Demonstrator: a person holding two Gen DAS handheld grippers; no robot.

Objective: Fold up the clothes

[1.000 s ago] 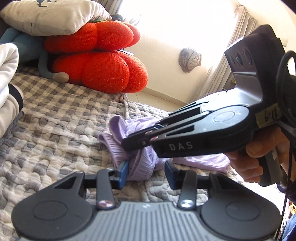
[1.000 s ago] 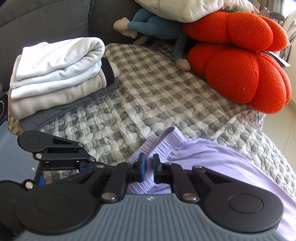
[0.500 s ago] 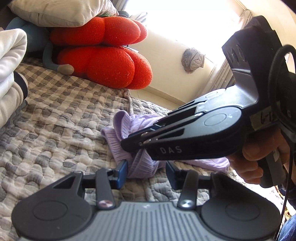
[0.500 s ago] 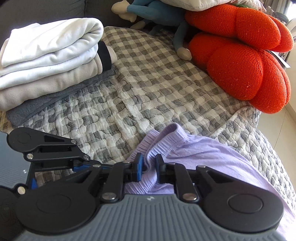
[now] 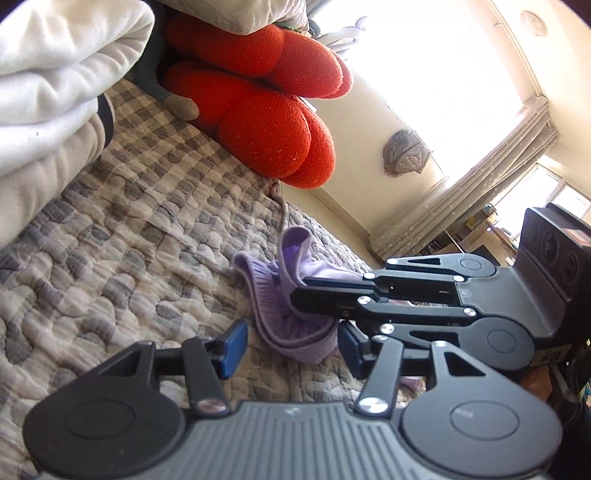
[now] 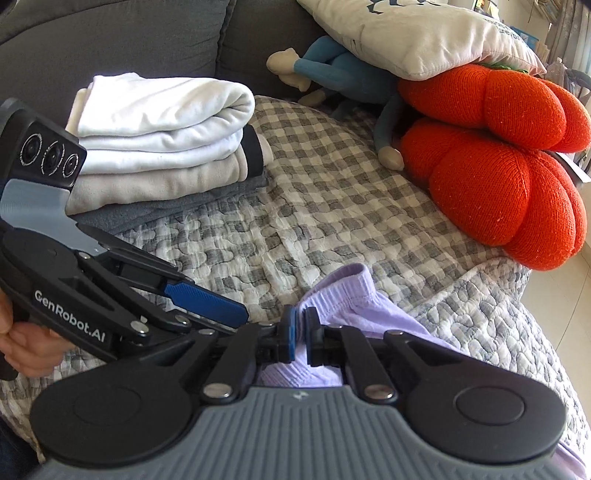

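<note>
While clamped on lilac fabric, right tool (image 6: 300, 336): blue pads nearly together, pinching the ribbed edge of the garment.
Left tool (image 5: 287, 345): pads spread wide, nothing between them; lower fold of the garment lies just ahead of the gap.
Lilac garment (image 6: 373, 314): bunched at the near edge of the quilt, ribbed hem raised and folded over at the pinch point; remainder trails toward the right and below the right tool.
Same garment, left wrist view (image 5: 284, 295): held up by the right tool's fingers (image 5: 332, 295), entering from the right.
Checked quilt (image 6: 325, 206): grey and white, spread over the sofa, carrying all items.
Folded stack (image 6: 162, 136): white and beige pieces on a grey one, at the rear left, well apart from the garment.
Orange knitted cushions (image 6: 498, 170): two, stacked at the rear right.
Pale pillow (image 6: 424, 33): resting on the cushions and on a blue soft toy (image 6: 332, 70).
</note>
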